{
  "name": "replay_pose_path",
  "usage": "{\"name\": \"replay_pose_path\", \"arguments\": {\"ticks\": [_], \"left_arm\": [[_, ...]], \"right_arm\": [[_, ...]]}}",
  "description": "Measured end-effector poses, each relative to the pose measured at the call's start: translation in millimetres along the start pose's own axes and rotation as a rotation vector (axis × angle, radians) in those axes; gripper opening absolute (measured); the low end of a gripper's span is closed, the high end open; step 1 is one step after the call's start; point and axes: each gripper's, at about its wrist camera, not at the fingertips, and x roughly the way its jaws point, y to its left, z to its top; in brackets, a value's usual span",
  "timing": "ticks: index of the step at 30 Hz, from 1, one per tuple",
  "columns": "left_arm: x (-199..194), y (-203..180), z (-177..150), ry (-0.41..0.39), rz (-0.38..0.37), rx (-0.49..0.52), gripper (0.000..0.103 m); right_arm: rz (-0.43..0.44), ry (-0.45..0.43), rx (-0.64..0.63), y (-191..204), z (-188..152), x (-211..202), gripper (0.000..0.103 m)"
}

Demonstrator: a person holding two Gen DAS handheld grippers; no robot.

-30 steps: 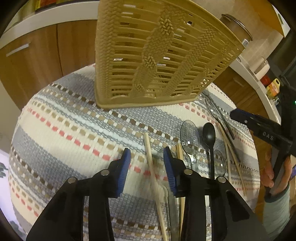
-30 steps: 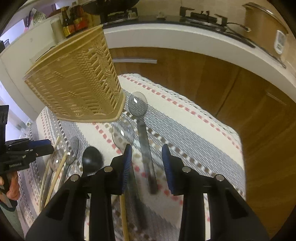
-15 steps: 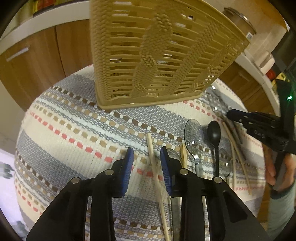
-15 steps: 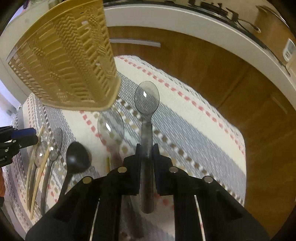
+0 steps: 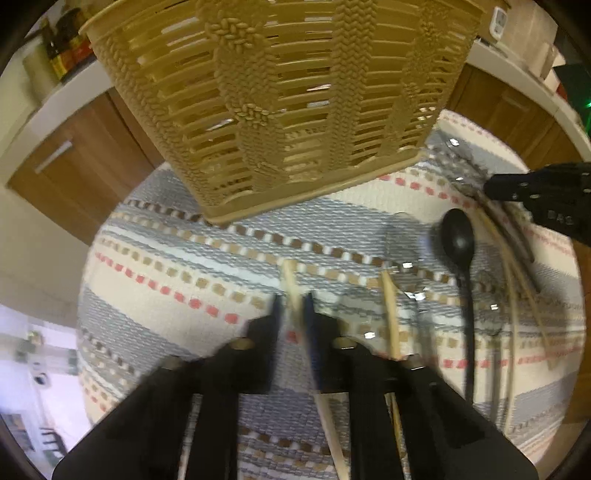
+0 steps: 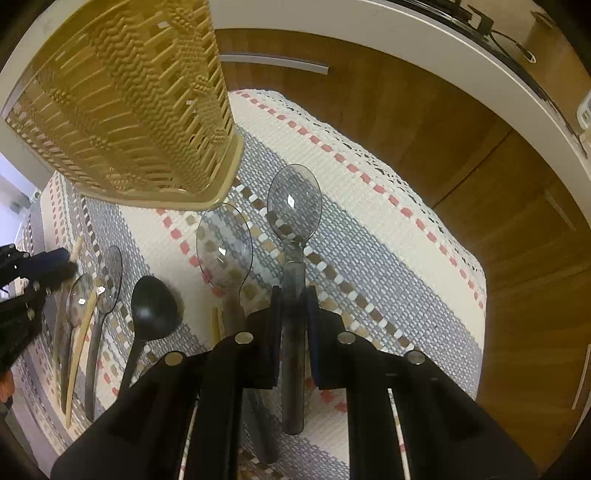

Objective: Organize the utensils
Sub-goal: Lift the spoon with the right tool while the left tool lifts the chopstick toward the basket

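Note:
In the left wrist view my left gripper is shut on a pale wooden chopstick, whose tip sticks out past the pads over the striped cloth. My right gripper is shut on the handle of a clear plastic spoon, bowl pointing away. The tan woven basket stands just beyond both grippers; the right wrist view shows the basket at upper left. Beside the held spoon lie a second clear spoon and a black spoon.
More chopsticks and clear spoons lie in a loose row at the cloth's right side, next to the black spoon. Wooden cabinet doors and a white counter edge ring the covered table. The left gripper shows at the far left.
Both grippers went from open to shut: the left closed on the chopstick and slid toward the basket, the right closed on the clear spoon's handle.

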Motion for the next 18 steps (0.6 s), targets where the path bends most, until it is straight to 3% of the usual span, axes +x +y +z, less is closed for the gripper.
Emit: {"name": "replay_pose_path", "arguments": {"ticks": [3,6,8,12,18], "left_arm": [[-4,3,2,-0.023,-0.037,-0.019,0.003],[-18,13,-1,-0.114,-0.144,-0.080,0.003],[-33,19,-5,-0.175,-0.175,-0.104,0.003],[-82,28,-9,-0.345,-0.233,-0.141,0.003],[-176,48,1,-0.696,-0.267,-0.209,0.003]], "right_arm": [[0.013,-0.051,0.013,0,-6,-10,0.010],[0.043,-0.121,0.023,0,-17,-35,0.010],[0.061,-0.189,0.013,4,-24,-55,0.010],[0.117,-0.315,0.008,9,-32,-98,0.010],[0.193,-0.529,0.013,17,-20,-157,0.010]]}}
